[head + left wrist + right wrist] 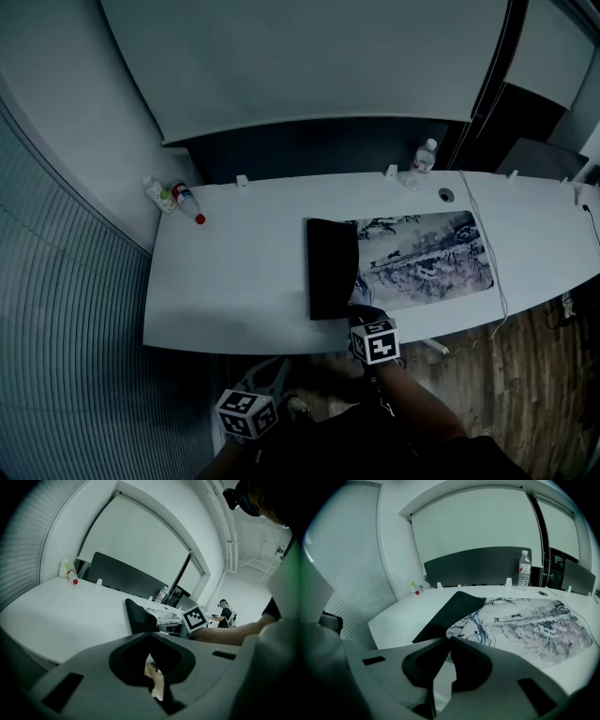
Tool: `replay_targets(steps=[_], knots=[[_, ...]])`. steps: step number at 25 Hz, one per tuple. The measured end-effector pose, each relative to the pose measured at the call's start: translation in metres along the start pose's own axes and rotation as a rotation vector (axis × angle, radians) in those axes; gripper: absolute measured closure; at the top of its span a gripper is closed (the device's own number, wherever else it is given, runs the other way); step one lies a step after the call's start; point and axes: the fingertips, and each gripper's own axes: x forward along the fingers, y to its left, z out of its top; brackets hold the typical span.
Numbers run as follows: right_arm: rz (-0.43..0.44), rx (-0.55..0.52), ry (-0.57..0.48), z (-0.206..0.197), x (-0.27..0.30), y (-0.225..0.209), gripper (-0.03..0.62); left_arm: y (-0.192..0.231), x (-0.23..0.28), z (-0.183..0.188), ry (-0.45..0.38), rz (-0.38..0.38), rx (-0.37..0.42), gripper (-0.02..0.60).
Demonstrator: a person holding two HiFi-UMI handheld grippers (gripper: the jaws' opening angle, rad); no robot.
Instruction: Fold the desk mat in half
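Note:
The desk mat [427, 258] [534, 625] lies printed side up on the white table [234, 272]. Its left end is turned over to the right, black underside [330, 267] [450, 613] up. In the left gripper view this flap [137, 617] rises off the table. My right gripper [360, 315] [447, 640] is at the flap's near corner by the table's front edge, shut on the mat. My left gripper [278, 367] [150, 634] hangs below and in front of the table edge, away from the mat, its jaws shut with nothing between them.
Two bottles [161, 195] lie at the table's back left, and a clear bottle [425, 156] stands at the back. A white cable [489, 253] runs past the mat's right end. A dark partition [309, 150] backs the table. Wooden floor [525, 375] lies below.

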Motion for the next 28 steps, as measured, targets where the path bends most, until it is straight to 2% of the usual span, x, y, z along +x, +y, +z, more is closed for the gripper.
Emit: replay_targets(steps=[12,17,28], knots=[[0.022,0.009,-0.008,-0.009,-0.012,-0.053,0.553,-0.045,0.037,-0.010,0.027,0.012,-0.003,0.575],[0.003,0.043,0.001,-0.012,-0.017,-0.072,0.553,-0.057,0.049,-0.008,0.036,0.001,0.001,0.575],[-0.022,0.047,-0.024,-0.010,-0.030,-0.111,0.553,-0.081,0.084,-0.005,0.050,-0.045,0.021,0.575]])
